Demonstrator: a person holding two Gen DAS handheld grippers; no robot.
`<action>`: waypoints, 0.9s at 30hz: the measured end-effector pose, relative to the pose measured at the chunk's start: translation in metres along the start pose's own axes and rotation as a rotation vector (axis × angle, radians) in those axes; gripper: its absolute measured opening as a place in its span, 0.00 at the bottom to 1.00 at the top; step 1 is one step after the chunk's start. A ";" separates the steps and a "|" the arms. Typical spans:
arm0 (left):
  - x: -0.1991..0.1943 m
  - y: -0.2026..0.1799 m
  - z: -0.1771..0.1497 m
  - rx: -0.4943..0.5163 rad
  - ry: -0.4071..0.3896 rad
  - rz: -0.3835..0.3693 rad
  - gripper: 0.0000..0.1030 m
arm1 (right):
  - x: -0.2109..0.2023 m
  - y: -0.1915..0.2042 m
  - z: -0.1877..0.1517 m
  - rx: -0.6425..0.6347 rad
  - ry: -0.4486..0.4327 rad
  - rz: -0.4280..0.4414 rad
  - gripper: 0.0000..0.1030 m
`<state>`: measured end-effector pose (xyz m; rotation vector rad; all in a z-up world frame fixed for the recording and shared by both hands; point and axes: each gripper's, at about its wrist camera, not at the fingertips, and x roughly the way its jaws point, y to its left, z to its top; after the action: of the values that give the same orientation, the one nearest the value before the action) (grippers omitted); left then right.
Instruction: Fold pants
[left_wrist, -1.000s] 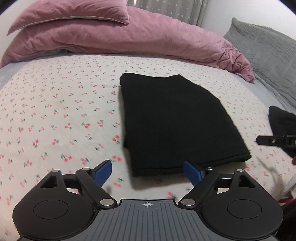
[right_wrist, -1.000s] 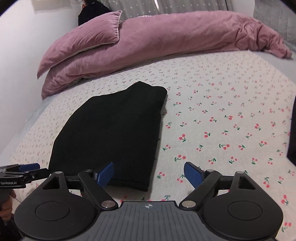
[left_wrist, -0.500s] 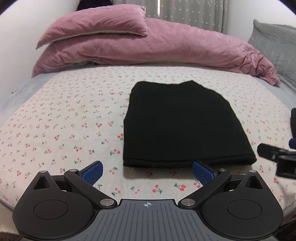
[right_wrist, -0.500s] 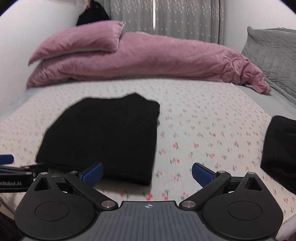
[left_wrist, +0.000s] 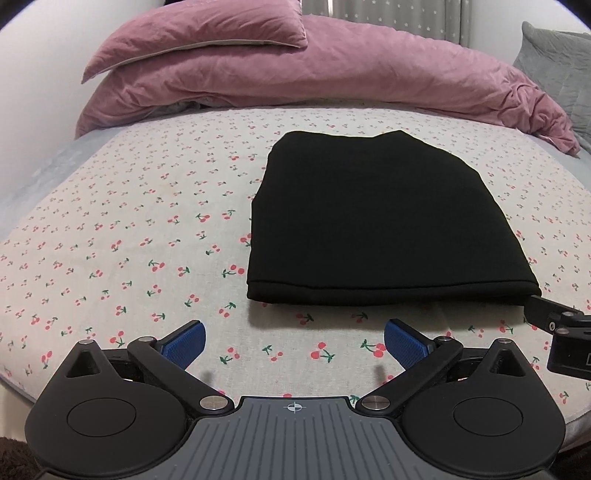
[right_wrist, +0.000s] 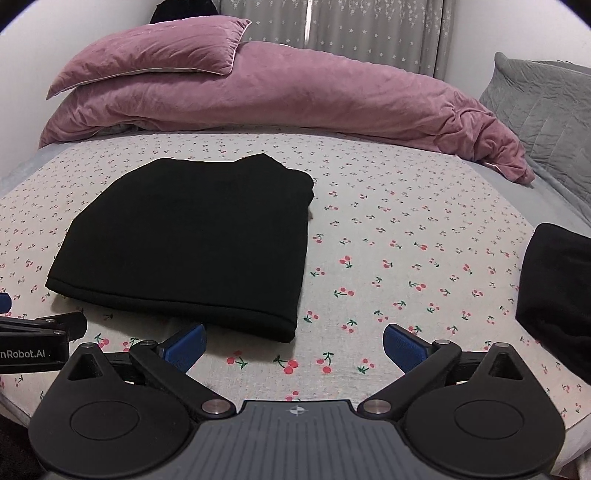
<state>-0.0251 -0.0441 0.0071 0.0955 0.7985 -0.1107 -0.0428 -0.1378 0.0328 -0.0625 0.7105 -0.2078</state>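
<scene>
The black pants (left_wrist: 373, 225) lie folded into a flat rectangle on the cherry-print bed sheet (left_wrist: 129, 221); they also show in the right wrist view (right_wrist: 195, 243). My left gripper (left_wrist: 293, 341) is open and empty, a short way in front of the pants' near edge, above the sheet. My right gripper (right_wrist: 293, 345) is open and empty, in front of the pants' near right corner. The right gripper's body shows at the right edge of the left wrist view (left_wrist: 557, 332). The left gripper's body shows at the left edge of the right wrist view (right_wrist: 37, 339).
A pink pillow (right_wrist: 147, 59) and a pink duvet (right_wrist: 314, 96) lie along the back of the bed. A grey quilted pillow (right_wrist: 546, 110) is at the back right. Another black garment (right_wrist: 557, 295) lies at the right of the bed. The bed's front edge is just below the grippers.
Both grippers have pulled back and lower toward the bed's front edge, staying open. The folded pants now lie farther ahead of the fingers. The pants have not moved.
</scene>
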 end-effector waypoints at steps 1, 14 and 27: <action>-0.001 0.000 0.000 0.000 -0.001 0.001 1.00 | 0.000 0.000 0.000 0.002 0.001 0.001 0.99; -0.003 -0.004 0.000 0.013 -0.010 0.003 1.00 | -0.001 0.000 -0.002 0.009 0.004 0.017 0.99; -0.003 -0.002 0.000 0.006 -0.014 0.004 1.00 | -0.002 0.002 -0.002 0.005 0.005 0.023 0.99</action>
<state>-0.0269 -0.0456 0.0092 0.1018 0.7842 -0.1094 -0.0454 -0.1354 0.0319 -0.0489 0.7149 -0.1878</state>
